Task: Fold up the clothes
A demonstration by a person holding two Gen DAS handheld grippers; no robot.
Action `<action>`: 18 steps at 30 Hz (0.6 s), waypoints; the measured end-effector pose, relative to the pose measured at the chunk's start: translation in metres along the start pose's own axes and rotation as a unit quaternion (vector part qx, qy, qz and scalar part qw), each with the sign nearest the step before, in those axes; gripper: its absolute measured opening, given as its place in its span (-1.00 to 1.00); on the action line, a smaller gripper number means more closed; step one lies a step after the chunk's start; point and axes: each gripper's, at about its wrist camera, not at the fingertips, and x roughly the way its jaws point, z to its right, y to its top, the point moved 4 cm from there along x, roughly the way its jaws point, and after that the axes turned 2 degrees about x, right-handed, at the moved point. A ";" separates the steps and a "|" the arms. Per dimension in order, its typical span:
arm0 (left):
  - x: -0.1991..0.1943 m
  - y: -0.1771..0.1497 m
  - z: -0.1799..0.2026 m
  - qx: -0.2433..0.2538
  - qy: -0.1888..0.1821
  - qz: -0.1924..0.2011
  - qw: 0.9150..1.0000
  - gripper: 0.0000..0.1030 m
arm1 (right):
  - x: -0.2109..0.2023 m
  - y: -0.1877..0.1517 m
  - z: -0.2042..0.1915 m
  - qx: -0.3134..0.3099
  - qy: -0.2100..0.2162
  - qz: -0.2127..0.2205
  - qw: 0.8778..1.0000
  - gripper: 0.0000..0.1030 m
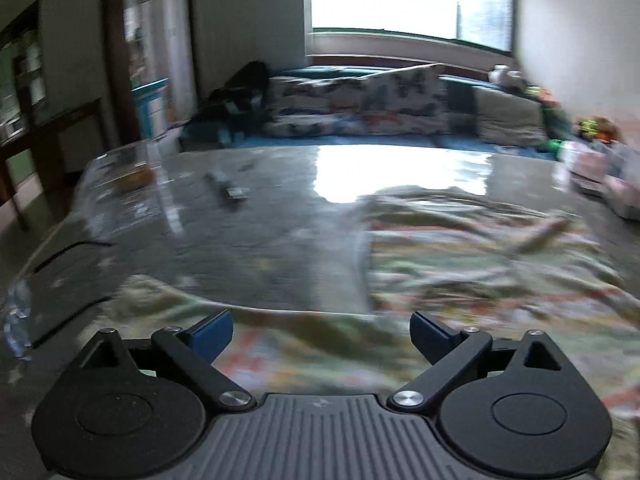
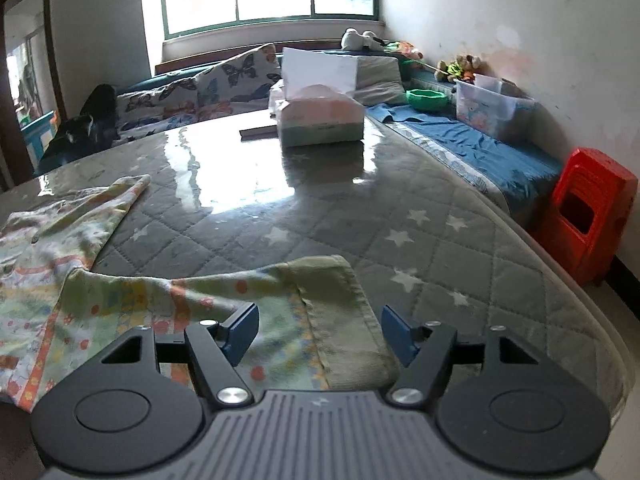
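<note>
- A thin printed garment [image 2: 60,276], pale green and yellow with orange spots and small motifs, lies flat on the table [image 2: 420,220], over its near-left part in the right wrist view
- Its long axis there runs roughly from near-right to far-left: one sleeve or leg [image 2: 316,312] reaches toward the near right and ends in a plain green ribbed cuff; another limb [image 2: 108,200] points to the far left
- The fabric looks soft and a little rumpled, with an orange-banded seam along one edge
- The right gripper [image 2: 320,334] has its blue fingers [image 2: 242,332] spread apart, hovering just over the cuffed end with nothing clamped
- The left gripper [image 1: 322,338] is likewise spread wide with nothing between the pads, above the garment's near edge; this view is motion-blurred
- The table cover is grey quilted cloth with white stars under a glossy clear sheet
- A tissue box [image 2: 320,120], rectangular and pale, stands at the far middle
- A red plastic stool [image 2: 588,220] stands on the floor to the right
- A butterfly-print cushion [image 2: 224,80] lies on the far bench
</note>
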 end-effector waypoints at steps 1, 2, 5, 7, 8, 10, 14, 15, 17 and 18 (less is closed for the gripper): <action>-0.002 -0.001 0.011 0.005 -0.012 0.000 1.000 0.90 | -0.001 -0.001 0.001 0.002 0.000 -0.001 1.000 0.28; -0.005 -0.002 0.022 0.011 -0.024 0.000 1.000 0.91 | -0.001 -0.003 0.003 0.002 -0.003 -0.002 1.000 0.28; -0.009 -0.006 0.052 0.026 -0.050 0.001 0.998 0.91 | -0.001 -0.006 0.008 0.012 -0.009 -0.005 1.000 0.26; -0.012 -0.009 0.070 0.039 -0.065 0.003 0.997 0.94 | -0.001 -0.008 0.012 0.024 -0.014 -0.004 1.000 0.23; -0.013 -0.009 0.077 0.044 -0.071 0.004 0.996 0.97 | -0.001 -0.009 0.013 0.027 -0.013 -0.005 1.000 0.21; -0.014 -0.011 0.091 0.056 -0.083 0.003 0.995 0.97 | -0.002 -0.011 0.012 0.025 -0.013 -0.006 1.000 0.13; -0.013 -0.014 0.115 0.073 -0.101 -0.001 0.992 0.97 | -0.007 -0.014 0.010 0.027 -0.014 -0.006 1.000 0.06; -0.012 -0.016 0.119 0.077 -0.105 -0.002 0.992 0.97 | -0.008 -0.015 0.011 0.028 -0.017 -0.005 0.999 0.06; -0.013 -0.019 0.126 0.085 -0.112 -0.004 0.990 0.97 | -0.010 -0.016 0.012 0.031 -0.025 -0.001 0.999 0.08; -0.013 -0.020 0.129 0.088 -0.113 -0.004 0.990 0.97 | -0.011 -0.016 0.012 0.032 -0.028 0.000 0.999 0.08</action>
